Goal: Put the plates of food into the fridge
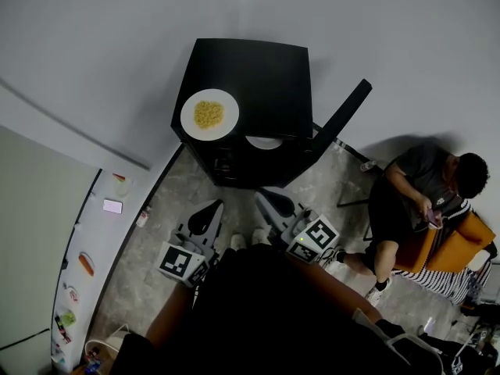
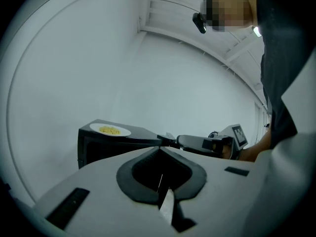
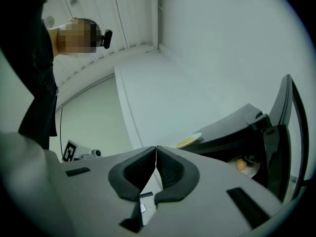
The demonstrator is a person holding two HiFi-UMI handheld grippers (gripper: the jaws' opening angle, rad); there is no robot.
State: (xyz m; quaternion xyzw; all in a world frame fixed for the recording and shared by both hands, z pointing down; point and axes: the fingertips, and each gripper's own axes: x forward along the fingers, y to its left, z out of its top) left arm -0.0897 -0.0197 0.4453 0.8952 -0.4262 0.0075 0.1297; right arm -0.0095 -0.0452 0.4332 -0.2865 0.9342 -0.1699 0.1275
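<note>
Step in hand: by the look of it, the reach for the plate of yellow food [image 1: 209,115].
Plate's place: flat on top of the black fridge [image 1: 266,73], near its front left corner, not yet inside.
Fridge door [image 1: 341,114]: already swung wide to the right, so no opening needed.
Inside: a second plate [image 3: 245,166] on a shelf, bearing a small round brownish thing.
Doing it well: part one pair of jaws before arriving, come in level at the near rim, pinch rim only, clear of the food. Keep the plate flat while lifting off the top and bringing it down round the front edge. Slide onto free shelf room without knocking the second plate or the door.
Risk: shallow plate, loose food; likely to spill on any tilt.
Left gripper [image 2: 159,149]: jaws pressed together, nothing between them, low before the fridge, touching nothing.
Right gripper [image 3: 156,148]: jaws likewise together and empty, well apart from both plates and the door.
</note>
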